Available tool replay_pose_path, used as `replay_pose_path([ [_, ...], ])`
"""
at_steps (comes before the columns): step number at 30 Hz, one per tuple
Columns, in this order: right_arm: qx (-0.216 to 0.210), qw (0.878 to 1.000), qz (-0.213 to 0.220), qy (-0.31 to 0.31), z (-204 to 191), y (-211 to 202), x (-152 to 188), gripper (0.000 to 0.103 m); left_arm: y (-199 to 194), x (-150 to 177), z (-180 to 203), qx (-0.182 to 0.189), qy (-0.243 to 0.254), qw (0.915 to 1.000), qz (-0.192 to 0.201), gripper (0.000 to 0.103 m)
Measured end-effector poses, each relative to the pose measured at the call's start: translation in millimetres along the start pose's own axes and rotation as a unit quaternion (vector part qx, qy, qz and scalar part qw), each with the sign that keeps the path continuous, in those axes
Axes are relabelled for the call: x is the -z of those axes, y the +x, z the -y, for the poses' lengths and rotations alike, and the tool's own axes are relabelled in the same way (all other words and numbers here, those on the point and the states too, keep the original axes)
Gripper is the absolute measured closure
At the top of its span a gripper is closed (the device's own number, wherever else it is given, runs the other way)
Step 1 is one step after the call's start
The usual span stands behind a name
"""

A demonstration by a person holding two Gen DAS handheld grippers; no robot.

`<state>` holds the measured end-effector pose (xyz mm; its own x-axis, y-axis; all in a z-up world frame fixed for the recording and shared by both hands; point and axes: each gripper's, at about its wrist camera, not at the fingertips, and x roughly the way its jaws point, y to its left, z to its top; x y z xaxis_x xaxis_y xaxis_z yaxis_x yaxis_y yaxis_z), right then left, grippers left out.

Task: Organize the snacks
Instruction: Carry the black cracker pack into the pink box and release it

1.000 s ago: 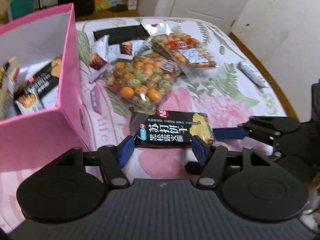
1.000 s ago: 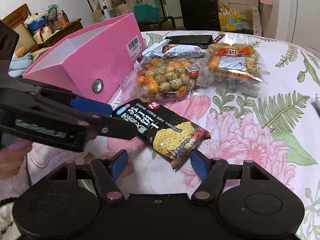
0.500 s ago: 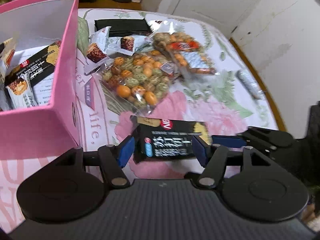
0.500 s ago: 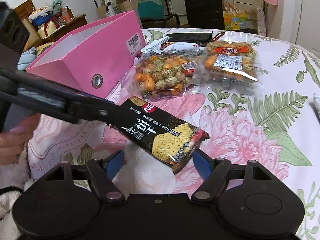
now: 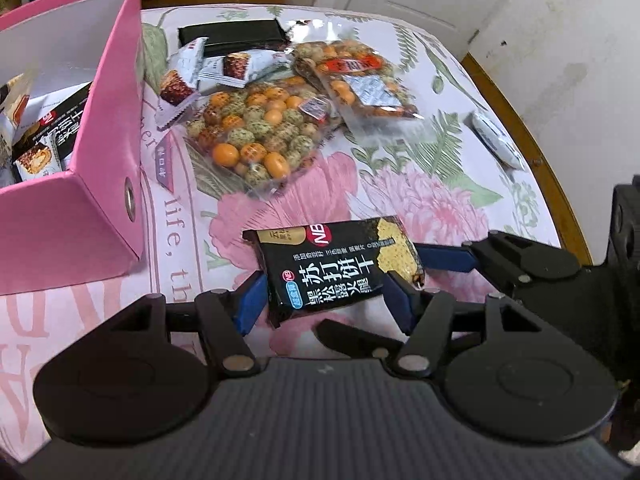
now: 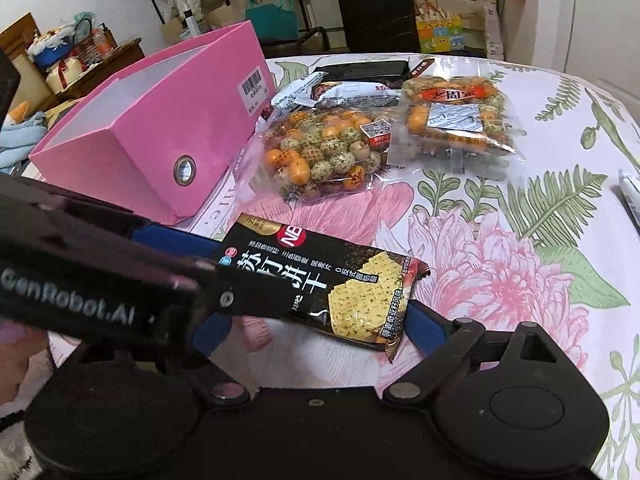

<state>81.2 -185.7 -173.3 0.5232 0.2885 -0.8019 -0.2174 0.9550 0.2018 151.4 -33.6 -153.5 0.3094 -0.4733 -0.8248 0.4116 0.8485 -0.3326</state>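
A black soda-cracker packet (image 5: 336, 264) is held off the floral tablecloth between the blue pads of my left gripper (image 5: 324, 300), which is shut on its lower end. The same packet (image 6: 320, 284) shows in the right wrist view, its end lying between the spread fingers of my right gripper (image 6: 316, 328), which is open. The left gripper's arm (image 6: 100, 268) crosses in from the left there. The pink box (image 5: 80, 200) stands at the left with several packets inside.
Two clear bags of round orange and green snacks (image 5: 260, 132) (image 5: 356, 80) lie mid-table, small white wrapped bars (image 5: 188, 76) and a black flat packet (image 5: 232, 36) beyond them. A white sachet (image 5: 496, 140) lies near the table's right edge. A black suitcase (image 6: 376, 4) stands behind.
The left gripper has closed on the cracker packet and lifted it, tilting it up off the cloth. Both grippers have moved closer to the packet.
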Motion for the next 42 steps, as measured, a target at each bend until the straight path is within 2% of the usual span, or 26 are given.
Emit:
replay_pose_path([
  [6, 0.000, 1.000, 0.010, 0.004, -5.0, -20.5, 3.4, 0.007, -15.8, 4.0, 10.1, 0.004, 0.003, 1.0000, -0.008, 0.042],
  [18, -0.027, 0.999, 0.020, -0.023, -29.8, -70.2, 14.7, 0.007, -75.8, 16.6, 21.7, 0.016, 0.012, 0.9996, 0.021, 0.042],
  [28, -0.057, 0.995, 0.056, -0.065, -61.2, -109.3, -4.0, 0.007, -137.9, 22.6, 26.0, -0.014, 0.029, 0.9974, 0.065, 0.042],
  [34, -0.073, 0.987, 0.088, -0.116, -92.8, -119.0, -28.3, 0.008, -176.0, 22.7, 5.7, -0.038, 0.019, 0.9937, 0.103, 0.042],
  [36, -0.081, 0.983, 0.097, -0.135, -104.1, -115.6, -38.2, 0.013, -185.7, 20.5, -10.3, -0.049, 0.014, 0.9919, 0.117, 0.042],
  [42, -0.114, 0.977, 0.112, -0.143, -128.5, -87.8, -75.9, 0.017, -202.3, 8.6, -61.6, -0.063, -0.016, 0.9904, 0.121, 0.042],
])
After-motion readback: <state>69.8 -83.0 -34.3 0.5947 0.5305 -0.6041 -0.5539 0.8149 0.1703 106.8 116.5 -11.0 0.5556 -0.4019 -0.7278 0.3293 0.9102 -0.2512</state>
